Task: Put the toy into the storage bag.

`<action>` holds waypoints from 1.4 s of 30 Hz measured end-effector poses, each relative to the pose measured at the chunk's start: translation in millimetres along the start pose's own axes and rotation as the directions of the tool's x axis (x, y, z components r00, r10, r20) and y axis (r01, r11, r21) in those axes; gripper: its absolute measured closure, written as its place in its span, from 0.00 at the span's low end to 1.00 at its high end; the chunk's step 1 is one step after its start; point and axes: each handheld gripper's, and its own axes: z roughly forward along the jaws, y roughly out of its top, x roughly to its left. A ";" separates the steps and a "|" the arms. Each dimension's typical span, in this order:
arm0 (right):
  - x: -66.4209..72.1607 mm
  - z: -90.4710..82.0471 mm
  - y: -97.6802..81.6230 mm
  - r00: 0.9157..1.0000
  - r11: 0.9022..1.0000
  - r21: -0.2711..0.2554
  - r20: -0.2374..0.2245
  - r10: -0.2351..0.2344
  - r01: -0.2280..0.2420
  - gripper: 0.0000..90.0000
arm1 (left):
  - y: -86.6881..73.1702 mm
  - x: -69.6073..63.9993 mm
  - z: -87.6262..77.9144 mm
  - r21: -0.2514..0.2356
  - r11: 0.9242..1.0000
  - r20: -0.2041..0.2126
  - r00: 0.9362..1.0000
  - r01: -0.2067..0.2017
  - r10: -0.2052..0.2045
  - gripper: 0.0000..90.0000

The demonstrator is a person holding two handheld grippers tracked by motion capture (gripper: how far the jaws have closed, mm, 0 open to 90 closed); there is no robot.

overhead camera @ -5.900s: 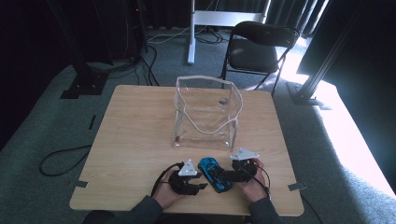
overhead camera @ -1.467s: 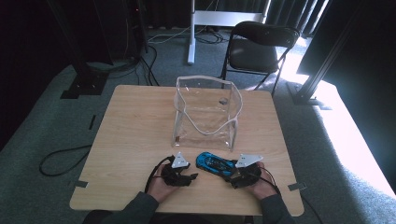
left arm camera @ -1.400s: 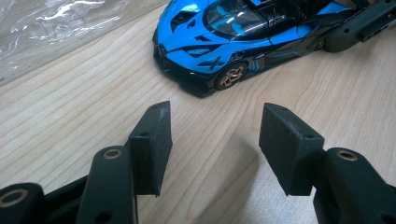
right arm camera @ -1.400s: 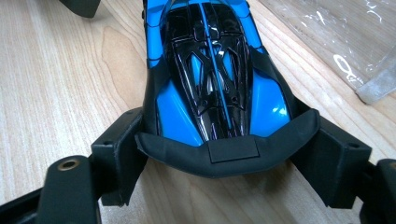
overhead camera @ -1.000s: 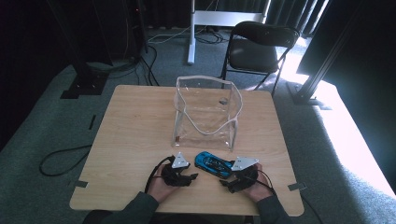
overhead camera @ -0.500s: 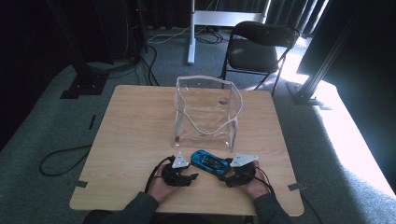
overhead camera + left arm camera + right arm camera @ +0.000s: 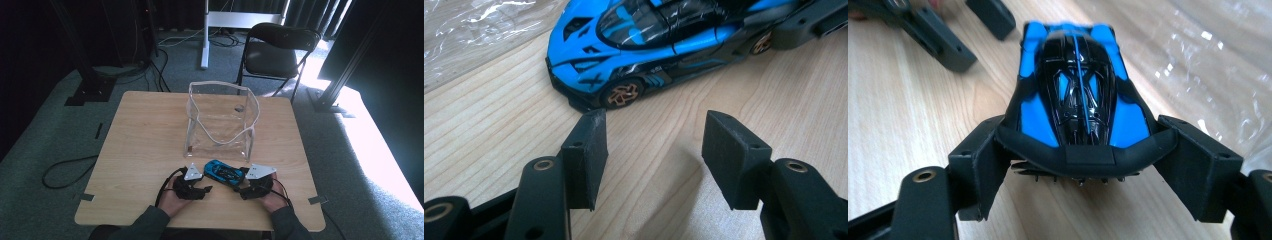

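Gripping the blue toy car (image 7: 1080, 90) by its tail, the right gripper (image 7: 1083, 160) looks along its long axis; left gripper (image 7: 651, 155), fingers wide, waits beside its nose, clear bag (image 7: 220, 117) just beyond on the tabletop (image 7: 140, 145)

no readable text, labels, brands, numbers or signs

In the lower middle of the high view my two claws crowd the blue toy car (image 7: 223, 172). My right claw (image 7: 1083, 150) has its jaws pressed on the car's rear flanks, so nothing passes there. My left claw (image 7: 651, 150) stands spread, with bare tabletop (image 7: 145, 145) between its jaws, just short of the car's nose. Directly above, the clear bag (image 7: 220, 120) blocks the way (its film lies close to the car). The tabletop's left half lies free.
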 end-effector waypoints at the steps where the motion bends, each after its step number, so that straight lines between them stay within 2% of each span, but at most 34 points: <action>1: 0.2 -1.5 1.3 1.000 1.000 -0.007 -0.002 0.000 0.000 0.27 | 0.0 0.0 0.0 0.000 1.000 0.000 1.000 0.000 0.000 0.49; 2: 0.2 -1.5 1.3 1.000 1.000 -0.007 -0.002 0.000 0.000 0.27 | 0.0 0.0 0.0 0.000 1.000 0.000 1.000 0.000 0.000 0.49; 3: 0.5 -8.0 6.1 1.000 0.999 -0.046 0.005 0.003 -0.003 0.27 | 0.0 0.0 0.0 0.000 1.000 0.000 1.000 0.000 0.000 0.49; 7: -2.5 -18.8 11.0 1.000 0.995 -0.095 0.020 0.017 -0.015 0.27 | 0.0 0.1 -0.1 0.000 1.000 0.001 1.000 0.001 -0.001 0.49; 12: -7.9 -23.6 6.3 0.998 0.993 -0.108 0.028 0.055 -0.052 0.27 | 0.0 0.0 0.0 0.000 1.000 0.000 1.000 -0.001 0.001 0.49; 16: -9.0 -23.8 7.6 0.998 0.991 -0.117 0.027 0.064 -0.060 0.27 | 0.0 0.0 0.0 0.000 1.000 0.000 1.000 0.000 0.000 0.49; 18: -10.6 -20.6 5.1 0.997 0.992 -0.105 0.009 0.073 -0.072 0.27 | 0.0 0.0 0.0 0.000 1.000 0.000 1.000 0.000 0.000 0.49; 21: -13.6 -14.6 -2.3 0.996 0.995 -0.058 -0.023 0.086 -0.087 0.27 | 0.0 0.3 0.0 -0.002 1.000 0.002 1.000 0.005 -0.005 0.49; 25: -12.4 -7.1 -13.7 0.997 0.997 0.027 -0.020 0.076 -0.075 0.27 | 0.0 0.3 0.0 -0.001 1.000 0.002 1.000 0.003 -0.003 0.49; 28: -11.8 -4.7 -17.3 0.998 0.996 0.053 -0.018 0.068 -0.067 0.27 | 0.0 0.1 0.0 0.000 1.000 0.001 1.000 0.002 -0.002 0.49; 31: -12.6 -2.6 -19.2 0.997 0.994 0.079 -0.024 0.080 -0.078 0.27 | 0.0 -0.2 0.0 0.000 1.000 0.000 1.000 0.000 0.000 0.49; 33: -11.9 -1.5 -19.3 0.997 0.994 0.075 -0.018 0.077 -0.075 0.25 | 0.0 -0.1 0.0 0.000 1.000 0.001 1.000 0.001 -0.001 0.49; 35: -13.2 0.7 -17.9 0.995 0.992 0.081 -0.007 0.096 -0.096 0.18 | 0.0 -0.1 0.0 0.000 1.000 0.001 1.000 0.001 -0.001 0.49; 37: -13.5 2.3 -16.6 0.995 0.992 0.076 0.000 0.098 -0.098 0.16 | 0.0 -0.1 0.0 0.000 1.000 0.001 1.000 0.001 -0.001 0.49; 40: -12.6 5.2 -14.1 0.996 0.994 0.065 -0.002 0.090 -0.089 0.16 | 0.0 0.0 0.0 0.000 1.000 0.001 1.000 0.002 -0.002 0.49; 42: -11.4 6.6 -12.9 0.996 0.994 0.067 -0.002 0.089 -0.089 0.25 | 0.0 0.0 0.0 0.000 1.000 0.001 1.000 0.001 -0.001 0.49</action>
